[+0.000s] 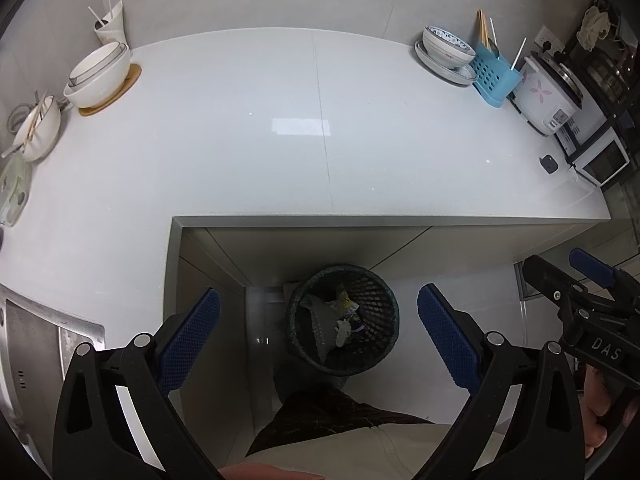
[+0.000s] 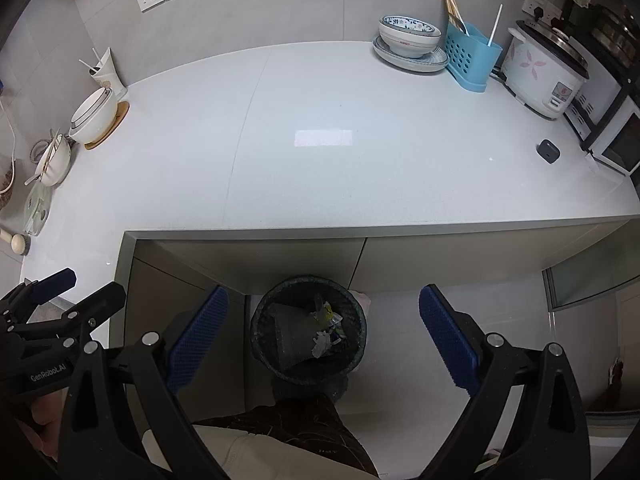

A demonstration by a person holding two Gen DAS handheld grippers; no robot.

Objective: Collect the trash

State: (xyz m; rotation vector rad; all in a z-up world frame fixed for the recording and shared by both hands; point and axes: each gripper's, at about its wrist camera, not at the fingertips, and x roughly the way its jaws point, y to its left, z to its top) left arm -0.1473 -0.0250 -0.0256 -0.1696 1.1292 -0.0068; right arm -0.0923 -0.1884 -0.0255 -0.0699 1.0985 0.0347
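Note:
A dark mesh trash bin (image 1: 343, 318) stands on the floor under the counter's front edge; it also shows in the right wrist view (image 2: 309, 330). Crumpled wrappers and paper (image 1: 345, 314) lie inside it, also seen in the right wrist view (image 2: 326, 326). My left gripper (image 1: 318, 334) is open and empty, held above the bin. My right gripper (image 2: 323, 338) is open and empty, also above the bin. The right gripper shows at the right edge of the left wrist view (image 1: 576, 280), and the left gripper shows at the left edge of the right wrist view (image 2: 60, 292).
The white counter (image 2: 320, 168) carries white bowls (image 2: 94, 114) on a wooden coaster at the left, a patterned bowl on a plate (image 2: 410, 44), a blue utensil holder (image 2: 472, 54), a rice cooker (image 2: 540, 74) and a small dark case (image 2: 547, 151). A steel sink (image 1: 32, 344) lies at the left.

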